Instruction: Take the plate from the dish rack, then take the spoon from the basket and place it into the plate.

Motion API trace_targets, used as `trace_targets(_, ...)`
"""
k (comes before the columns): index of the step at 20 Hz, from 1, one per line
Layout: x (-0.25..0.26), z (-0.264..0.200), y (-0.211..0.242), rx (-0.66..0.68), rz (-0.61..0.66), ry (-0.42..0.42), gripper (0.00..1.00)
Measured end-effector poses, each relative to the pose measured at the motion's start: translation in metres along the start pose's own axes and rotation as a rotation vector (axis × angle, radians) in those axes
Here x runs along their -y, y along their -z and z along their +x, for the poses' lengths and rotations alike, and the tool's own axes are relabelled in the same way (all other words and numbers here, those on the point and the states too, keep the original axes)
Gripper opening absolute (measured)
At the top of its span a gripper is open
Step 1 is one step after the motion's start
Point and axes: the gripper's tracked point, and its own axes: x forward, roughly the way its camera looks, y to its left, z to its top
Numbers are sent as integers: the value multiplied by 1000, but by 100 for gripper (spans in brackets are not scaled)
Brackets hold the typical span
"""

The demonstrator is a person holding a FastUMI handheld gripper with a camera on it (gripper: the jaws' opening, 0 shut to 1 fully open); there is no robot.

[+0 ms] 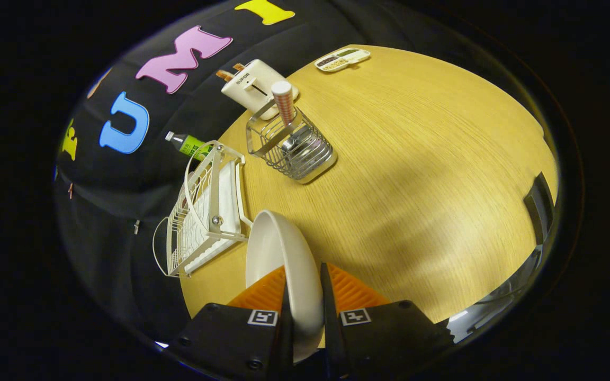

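gripping one plate (pixel 284 264), hand-held gripper (pixel 303 278); one spoon (pixel 285 106) in one basket (pixel 297 151)

Table (pixel 416 159): rack (pixel 204 211), basket (pixel 294 148), toaster (pixel 254 84).

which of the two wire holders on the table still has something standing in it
The metal wire basket, beyond the gripper: a spoon stands in it. The white dish rack looks empty; its plate is clamped between the fingers.
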Motion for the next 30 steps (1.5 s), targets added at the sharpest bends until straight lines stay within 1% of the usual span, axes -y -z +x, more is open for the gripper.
trace_targets(4,4,2,-1,-10,-22,29,32)
trace_targets(6,13,2,-4,-7,-38,67,37)
trace_targets(7,16,1,-7,-2,-38,78,44)
trace_targets(8,17,0,-10,5,-35,83,46)
trace_targets(10,22,-3,-12,7,-35,99,47)
trace_targets(11,24,-5,-13,9,-49,112,49)
trace_targets(13,26,-13,-19,16,-99,130,50)
trace_targets(16,17,-29,-36,52,-199,128,50)
trace_targets(19,2,-45,-59,109,-330,117,50)
trace_targets(22,-12,-63,-85,164,-487,114,49)
trace_targets(25,-25,-73,-111,201,-628,111,49)
trace_targets(27,-32,-74,-123,209,-675,96,50)
trace_targets(30,-33,-67,-138,201,-699,85,49)
